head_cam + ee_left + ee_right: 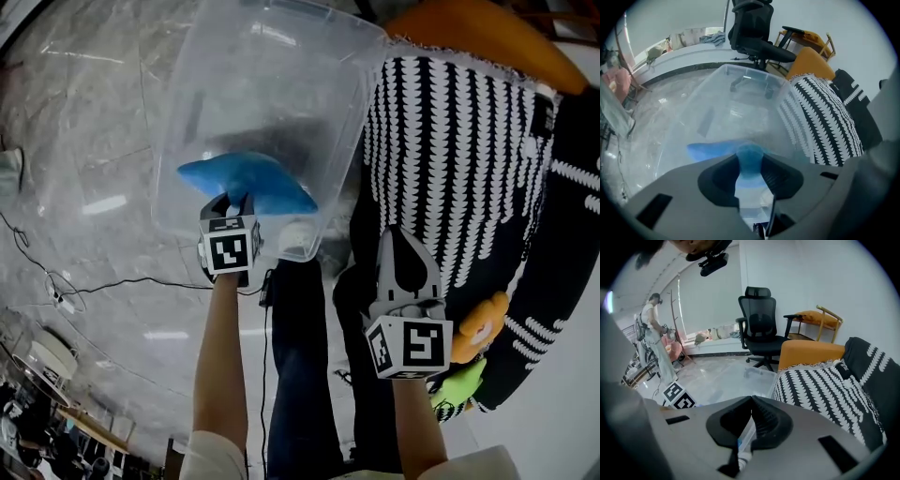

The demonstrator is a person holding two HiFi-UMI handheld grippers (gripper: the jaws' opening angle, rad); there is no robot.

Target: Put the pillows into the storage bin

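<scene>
**Blue pillow pinched in left gripper, inside bin's near end**

The blue pillow [251, 183] is nipped by a fold between the left gripper's [234, 201] jaws. The rest of it spreads to both sides just beyond the tips. It sits inside the clear storage bin [183, 141], against the bin's near wall. Whether it rests on the bin bottom is hard to tell through the plastic.

The bin's near rim is right at the left gripper's tips. Past the pillow the bin interior is open all the way to the far wall. Bare marble floor [84, 112] lies to this gripper's left, and a thin black cable [122, 282] runs beside the wrist.

The right gripper [401, 234] has its jaws pressed together with nothing between them. It hangs just outside the bin's right-hand corner. A black-and-white patterned pillow [450, 150] lies directly ahead of it, close to the bin's right wall. An orange cushion [478, 37] is farther beyond. An office chair [754, 33] stands well past the bin.
</scene>
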